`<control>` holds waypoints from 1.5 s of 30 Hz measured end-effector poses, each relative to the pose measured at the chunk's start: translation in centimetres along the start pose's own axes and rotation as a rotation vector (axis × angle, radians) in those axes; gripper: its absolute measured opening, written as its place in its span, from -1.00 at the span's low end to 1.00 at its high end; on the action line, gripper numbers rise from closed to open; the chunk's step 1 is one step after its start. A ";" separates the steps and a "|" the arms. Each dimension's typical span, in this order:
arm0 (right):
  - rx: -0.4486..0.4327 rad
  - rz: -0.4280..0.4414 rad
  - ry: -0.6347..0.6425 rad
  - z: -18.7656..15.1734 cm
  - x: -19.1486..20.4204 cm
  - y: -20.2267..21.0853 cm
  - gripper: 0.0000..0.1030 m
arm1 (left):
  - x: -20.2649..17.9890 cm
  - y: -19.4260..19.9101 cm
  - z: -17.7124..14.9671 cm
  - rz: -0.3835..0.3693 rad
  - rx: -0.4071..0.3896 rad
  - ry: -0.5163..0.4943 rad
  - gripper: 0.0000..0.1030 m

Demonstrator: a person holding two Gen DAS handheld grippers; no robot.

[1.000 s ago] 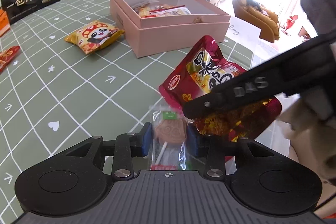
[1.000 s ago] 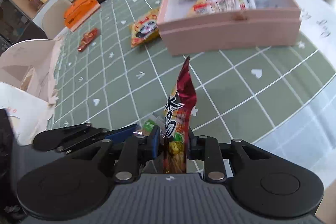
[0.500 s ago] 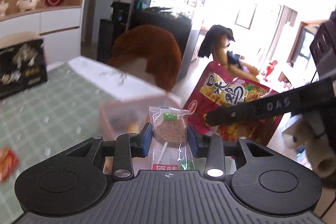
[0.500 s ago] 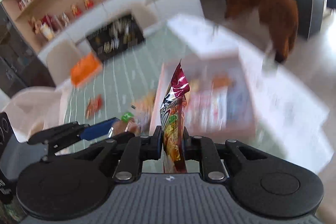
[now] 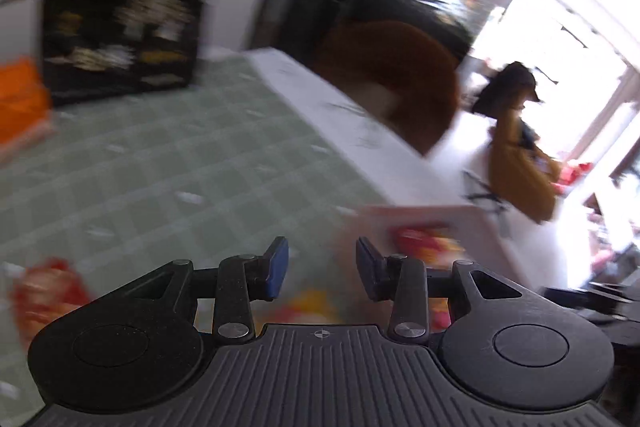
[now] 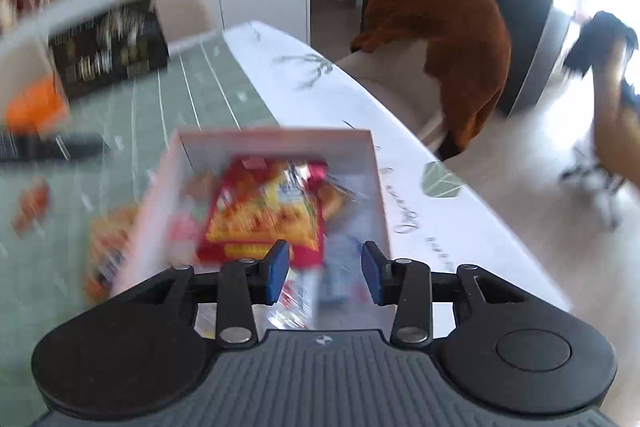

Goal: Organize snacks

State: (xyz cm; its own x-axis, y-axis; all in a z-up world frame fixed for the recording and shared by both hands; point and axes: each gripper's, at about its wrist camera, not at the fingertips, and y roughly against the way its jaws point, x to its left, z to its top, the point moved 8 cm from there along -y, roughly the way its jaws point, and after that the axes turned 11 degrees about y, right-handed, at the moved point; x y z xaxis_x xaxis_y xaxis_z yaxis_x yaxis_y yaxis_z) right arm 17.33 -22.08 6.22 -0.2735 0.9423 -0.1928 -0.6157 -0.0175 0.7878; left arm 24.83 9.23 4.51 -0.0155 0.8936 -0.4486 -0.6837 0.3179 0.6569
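Observation:
Motion blur covers both views. My right gripper hovers over the pink box; its jaws are opening and nothing is between them. The red snack packet lies flat in the box on other wrapped snacks, just beyond the blue pads. My left gripper is open over the green checked cloth, with only blurred table showing between its pads. The pink box sits to its right, red and yellow wrappers inside. No lollipop is in view.
A yellow packet lies left of the box and a small red one farther left. A black carton and an orange box stand at the back. A brown chair is beyond the table's white edge.
The right gripper has let go of the red packet, which now lies in the pink box. The lollipop is gone from between the left pads. Both views have swung towards the box.

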 end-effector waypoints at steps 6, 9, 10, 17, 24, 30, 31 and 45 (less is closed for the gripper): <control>-0.015 0.057 0.070 0.4 4.3 0.4 0.00 | 15.9 2.7 2.6 0.377 -0.133 0.154 -0.18; -0.011 0.127 0.039 1.9 6.4 0.3 0.00 | 18.3 1.3 0.8 0.386 -0.059 0.180 -0.18; -0.007 0.159 0.028 2.5 7.5 0.1 0.01 | 18.1 0.8 0.1 0.381 -0.032 0.164 -0.17; 0.039 0.345 -0.008 7.7 14.4 -2.8 0.07 | 13.1 1.6 -3.6 0.369 -0.002 -0.119 -0.18; 0.069 0.255 0.220 10.4 22.1 -8.2 -0.02 | 11.6 3.5 -9.1 0.280 0.067 -0.058 -0.45; 0.181 0.297 0.199 7.6 23.9 -10.4 -0.35 | 12.0 5.8 -7.1 0.214 -0.042 0.042 -0.48; 0.183 0.311 0.205 7.0 24.1 -10.1 -0.35 | 12.5 6.0 -6.0 0.233 -0.078 0.057 -0.48; 0.135 0.398 0.212 -3.9 21.7 -1.6 -0.35 | 15.5 0.7 -2.9 0.264 -0.075 0.119 -0.42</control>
State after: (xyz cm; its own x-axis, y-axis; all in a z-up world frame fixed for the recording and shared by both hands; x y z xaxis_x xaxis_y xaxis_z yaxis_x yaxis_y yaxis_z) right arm 9.52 -2.89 -1.54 -0.6223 0.7819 0.0357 -0.3345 -0.3069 0.8910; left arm 22.00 22.42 -3.75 -0.2822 0.8974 -0.3390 -0.6963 0.0514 0.7159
